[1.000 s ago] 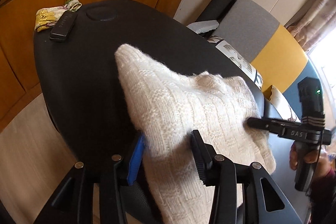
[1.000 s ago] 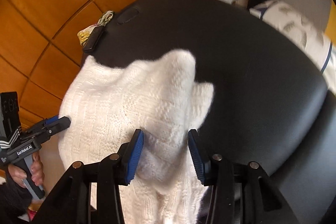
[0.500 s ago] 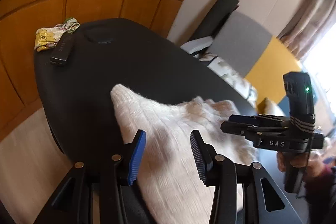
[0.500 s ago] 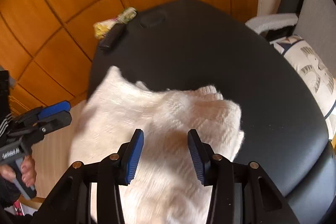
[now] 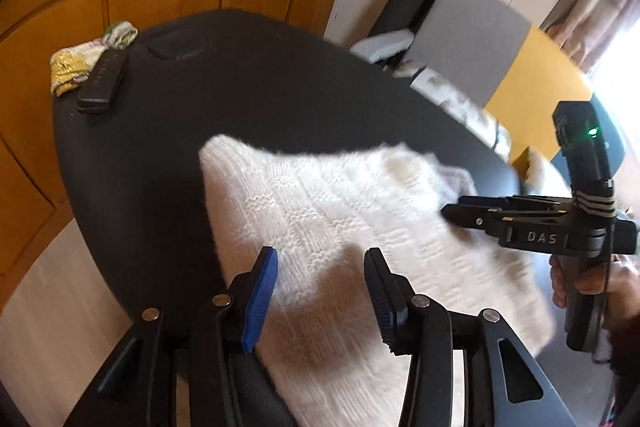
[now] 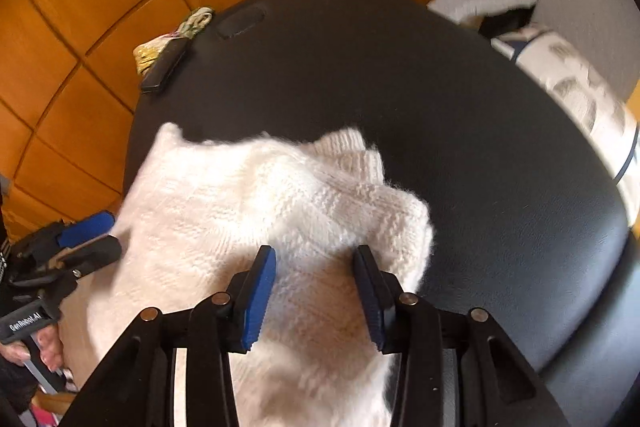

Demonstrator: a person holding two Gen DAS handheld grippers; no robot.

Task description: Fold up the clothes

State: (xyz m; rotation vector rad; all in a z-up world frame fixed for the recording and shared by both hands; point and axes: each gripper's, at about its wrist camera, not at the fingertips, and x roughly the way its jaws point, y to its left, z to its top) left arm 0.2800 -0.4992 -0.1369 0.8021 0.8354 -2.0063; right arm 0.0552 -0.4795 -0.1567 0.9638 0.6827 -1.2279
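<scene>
My left gripper (image 5: 320, 291) and right gripper (image 6: 316, 287) both hover with jaws spread, holding nothing, above the white knit sweater (image 6: 248, 203). It lies bunched on the near part of the black worktop (image 6: 460, 115), its front edge hanging toward me.

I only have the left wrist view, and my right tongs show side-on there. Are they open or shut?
Observer: Open. The right wrist view shows the right tongs wide apart, with the sweater between the pads, not pinched.
Operator: Where's the ribbed edge? It's a blur here.
Observer: The ribbed edge is at the sweater's far side, ahead of those tongs, lying on the table.
Operator: How do my left tongs look from there?
Observer: The left tongs are at the sweater's left edge, fingers parted. I cannot tell if they touch it.
</scene>
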